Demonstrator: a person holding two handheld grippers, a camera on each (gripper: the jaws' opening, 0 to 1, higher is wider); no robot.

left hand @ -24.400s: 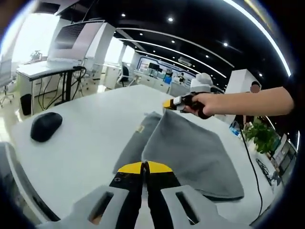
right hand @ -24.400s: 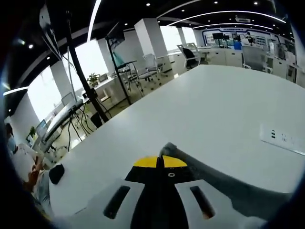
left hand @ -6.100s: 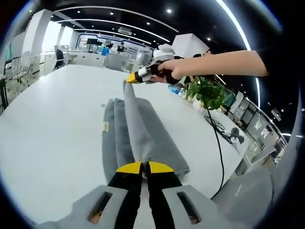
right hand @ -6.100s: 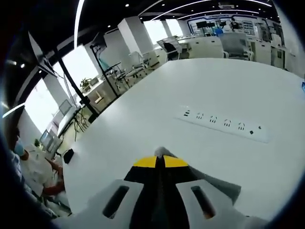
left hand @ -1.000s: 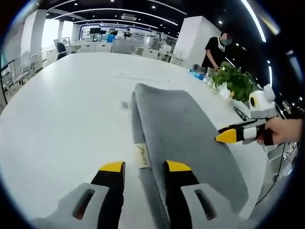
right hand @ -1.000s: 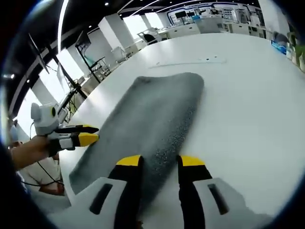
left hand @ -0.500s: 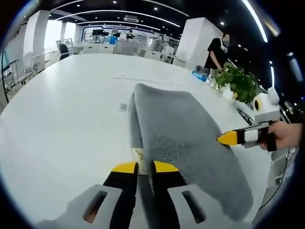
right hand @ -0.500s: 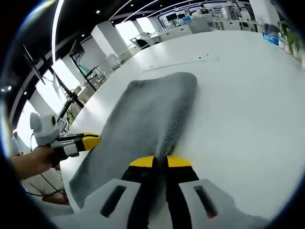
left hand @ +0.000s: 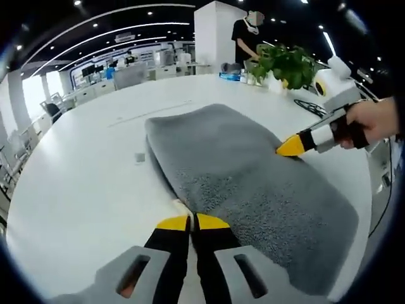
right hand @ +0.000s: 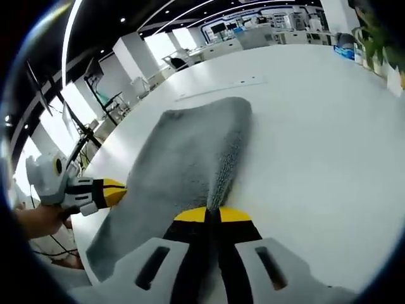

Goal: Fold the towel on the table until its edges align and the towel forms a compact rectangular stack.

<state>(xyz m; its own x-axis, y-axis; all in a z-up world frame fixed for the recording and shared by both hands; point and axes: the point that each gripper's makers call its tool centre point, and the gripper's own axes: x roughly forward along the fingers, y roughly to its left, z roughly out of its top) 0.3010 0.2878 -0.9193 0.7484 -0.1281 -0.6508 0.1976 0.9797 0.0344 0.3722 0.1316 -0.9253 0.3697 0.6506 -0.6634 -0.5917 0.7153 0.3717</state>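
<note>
Jaws pinch the towel, apparently lengthwise along its near end.

Grey fuzzy towel is folded into a long thick strip, lying flat on the white table, pointing toward 12 o'clock.
</note>
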